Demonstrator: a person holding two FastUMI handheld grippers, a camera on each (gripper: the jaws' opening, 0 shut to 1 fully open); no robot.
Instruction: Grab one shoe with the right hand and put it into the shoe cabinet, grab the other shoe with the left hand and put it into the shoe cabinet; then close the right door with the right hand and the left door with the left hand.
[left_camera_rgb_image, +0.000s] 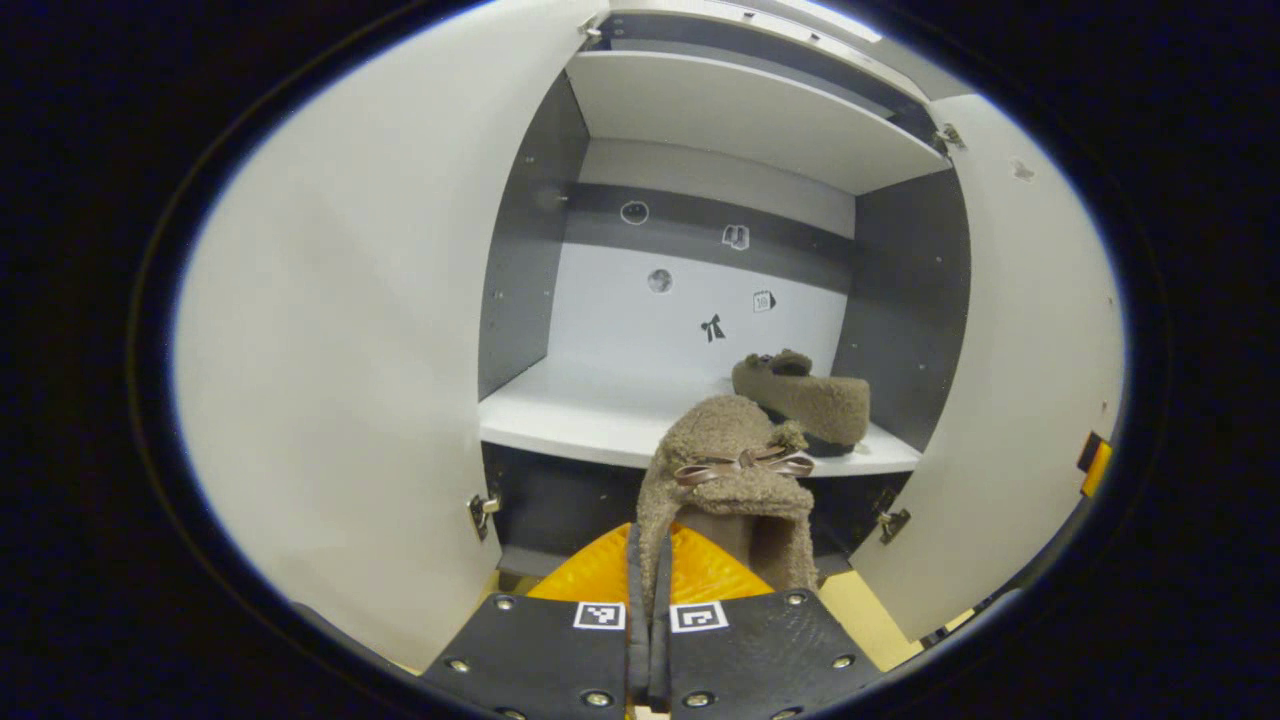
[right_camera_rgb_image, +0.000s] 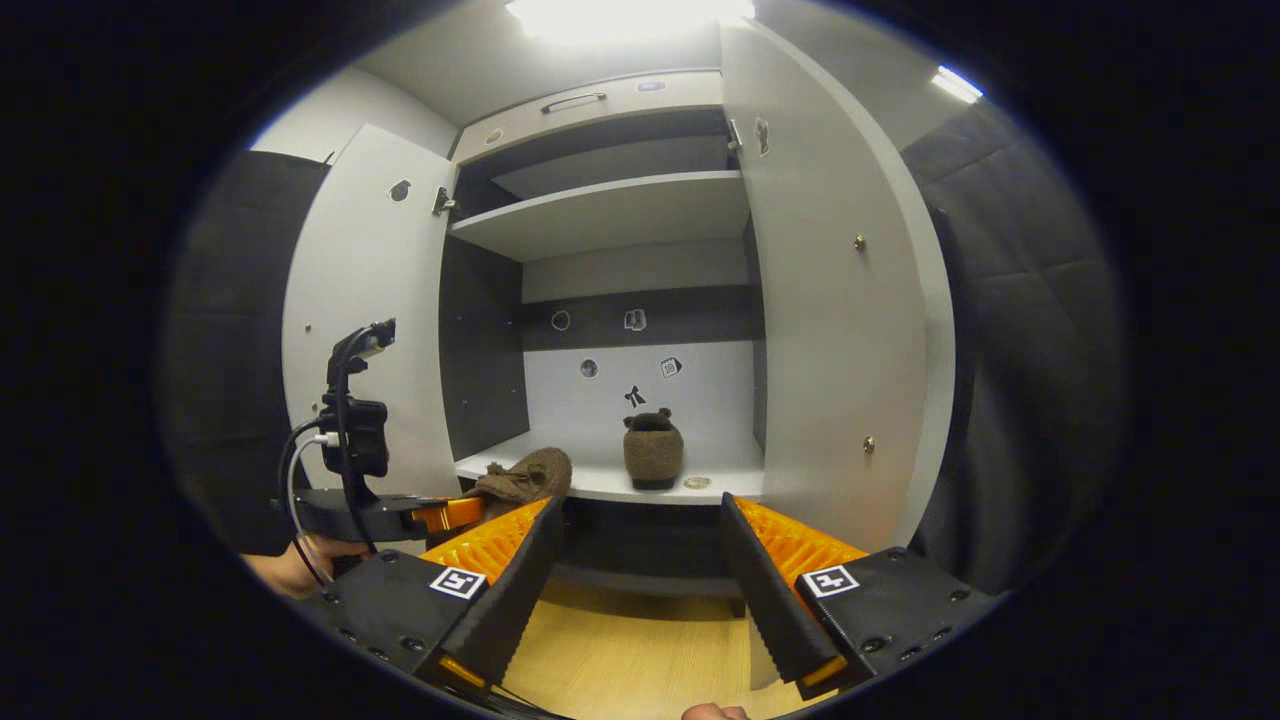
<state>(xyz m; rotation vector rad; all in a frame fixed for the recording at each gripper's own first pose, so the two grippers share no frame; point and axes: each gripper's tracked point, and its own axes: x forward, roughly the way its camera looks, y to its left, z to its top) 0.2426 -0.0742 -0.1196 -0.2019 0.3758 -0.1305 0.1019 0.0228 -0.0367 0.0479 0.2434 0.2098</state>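
My left gripper (left_camera_rgb_image: 650, 560) is shut on the rim of a brown fuzzy slipper with a bow (left_camera_rgb_image: 730, 470), held up just before the front edge of the shoe cabinet's white middle shelf (left_camera_rgb_image: 580, 410). The second brown slipper (left_camera_rgb_image: 805, 398) stands on that shelf at its right side. In the right gripper view my right gripper (right_camera_rgb_image: 640, 590) is open and holds nothing, well back from the cabinet. There the shelved slipper (right_camera_rgb_image: 653, 450) sits mid-shelf, and the left gripper (right_camera_rgb_image: 440, 515) carries the held slipper (right_camera_rgb_image: 525, 478) at the shelf's left front edge.
Both white cabinet doors stand wide open: the left door (right_camera_rgb_image: 370, 300) and the right door (right_camera_rgb_image: 830, 330). An upper shelf (right_camera_rgb_image: 610, 210) spans the cabinet above. A hand (right_camera_rgb_image: 290, 565) holds the left gripper. Wooden floor (right_camera_rgb_image: 620, 650) lies below.
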